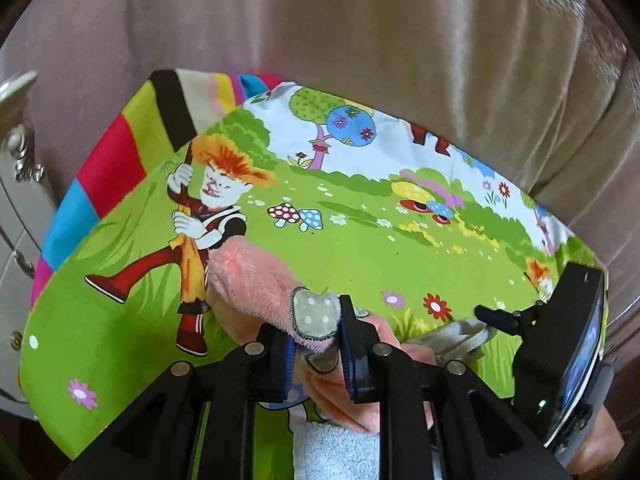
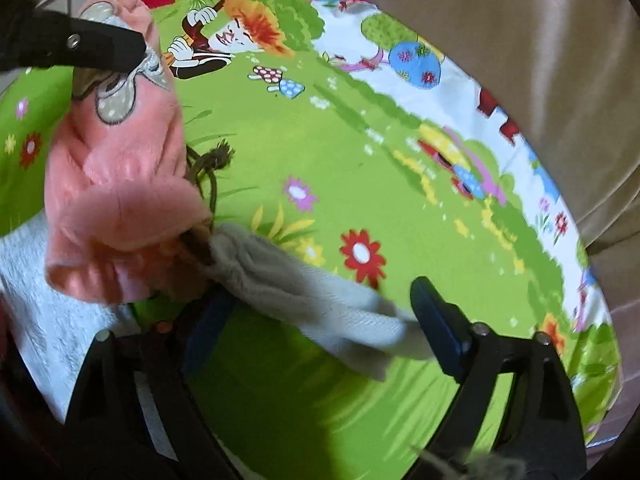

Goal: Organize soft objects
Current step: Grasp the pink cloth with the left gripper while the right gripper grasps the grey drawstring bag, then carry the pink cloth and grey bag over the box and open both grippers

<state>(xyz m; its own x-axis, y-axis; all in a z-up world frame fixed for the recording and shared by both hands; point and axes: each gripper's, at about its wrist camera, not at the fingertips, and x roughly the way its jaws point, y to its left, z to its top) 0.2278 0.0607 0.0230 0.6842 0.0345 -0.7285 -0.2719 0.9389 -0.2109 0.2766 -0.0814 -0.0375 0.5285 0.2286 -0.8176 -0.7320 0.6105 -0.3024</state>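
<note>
My left gripper (image 1: 318, 344) clamps narrow on pink plush garment (image 1: 256, 284), pinching at grey spotted patch (image 1: 314, 314). I judge: grip there lifts that end off green cartoon sheet (image 1: 360, 248), so the rest hangs free for sorting.

My right gripper (image 2: 320, 320) wide, nothing pressed. Grey plush part (image 2: 304, 292) lies between fingers, near right finger (image 2: 436, 320). Probably I want to take this end, so the piece is spread between two hands.

White towel (image 2: 52, 312) lies near, left, under pink garment. Brown cord (image 2: 208, 168) dangles at its right edge; it may snag.

One pink plush garment (image 2: 116, 184), one grey cloth (image 2: 320, 300) and one white towel (image 2: 48, 300) are counted on one cartoon-printed sheet (image 2: 360, 160).
</note>
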